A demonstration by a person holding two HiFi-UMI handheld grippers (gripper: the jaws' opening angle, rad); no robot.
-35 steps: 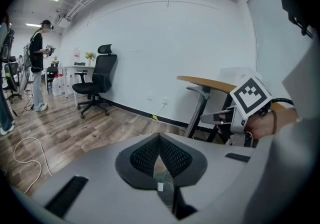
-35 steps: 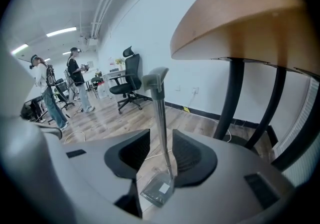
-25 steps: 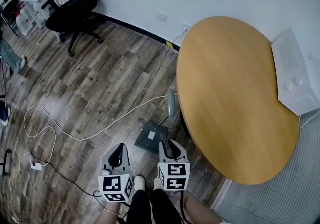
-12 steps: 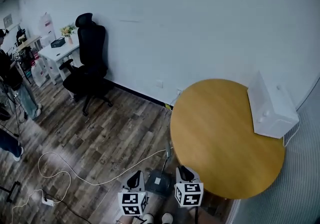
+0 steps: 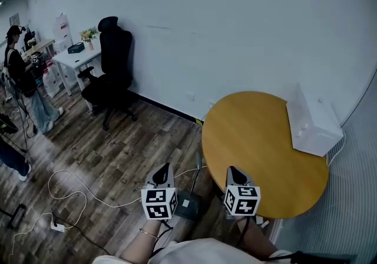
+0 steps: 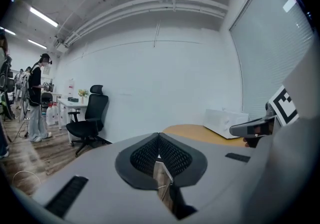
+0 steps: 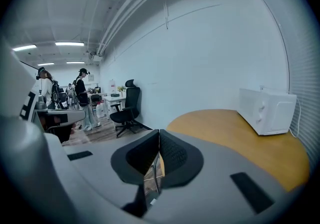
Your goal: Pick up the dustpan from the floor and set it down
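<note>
The dark grey dustpan [image 5: 187, 205] lies on the wood floor with its long handle [image 5: 198, 168] reaching toward the table. In the head view it shows between my two grippers, well below them. My left gripper [image 5: 164, 166] hangs left of it, tips together, holding nothing. On the right, by the table edge, my right gripper [image 5: 233, 169] is shut and empty too. The left gripper view shows the left gripper [image 6: 159, 135] with pads meeting at the tip. In the right gripper view the right gripper [image 7: 159, 132] also has its pads closed together.
A round wooden table [image 5: 259, 139] stands right of the dustpan, with a white appliance [image 5: 312, 121] on its far side. A black office chair [image 5: 115, 62] and white desk [image 5: 70, 59] are at the back left. White cable [image 5: 76, 183] loops over the floor. People [image 5: 23, 80] stand at far left.
The head camera rose and tipped up from the floor toward the room. Both grippers lifted away from the dustpan, which stays on the floor.
</note>
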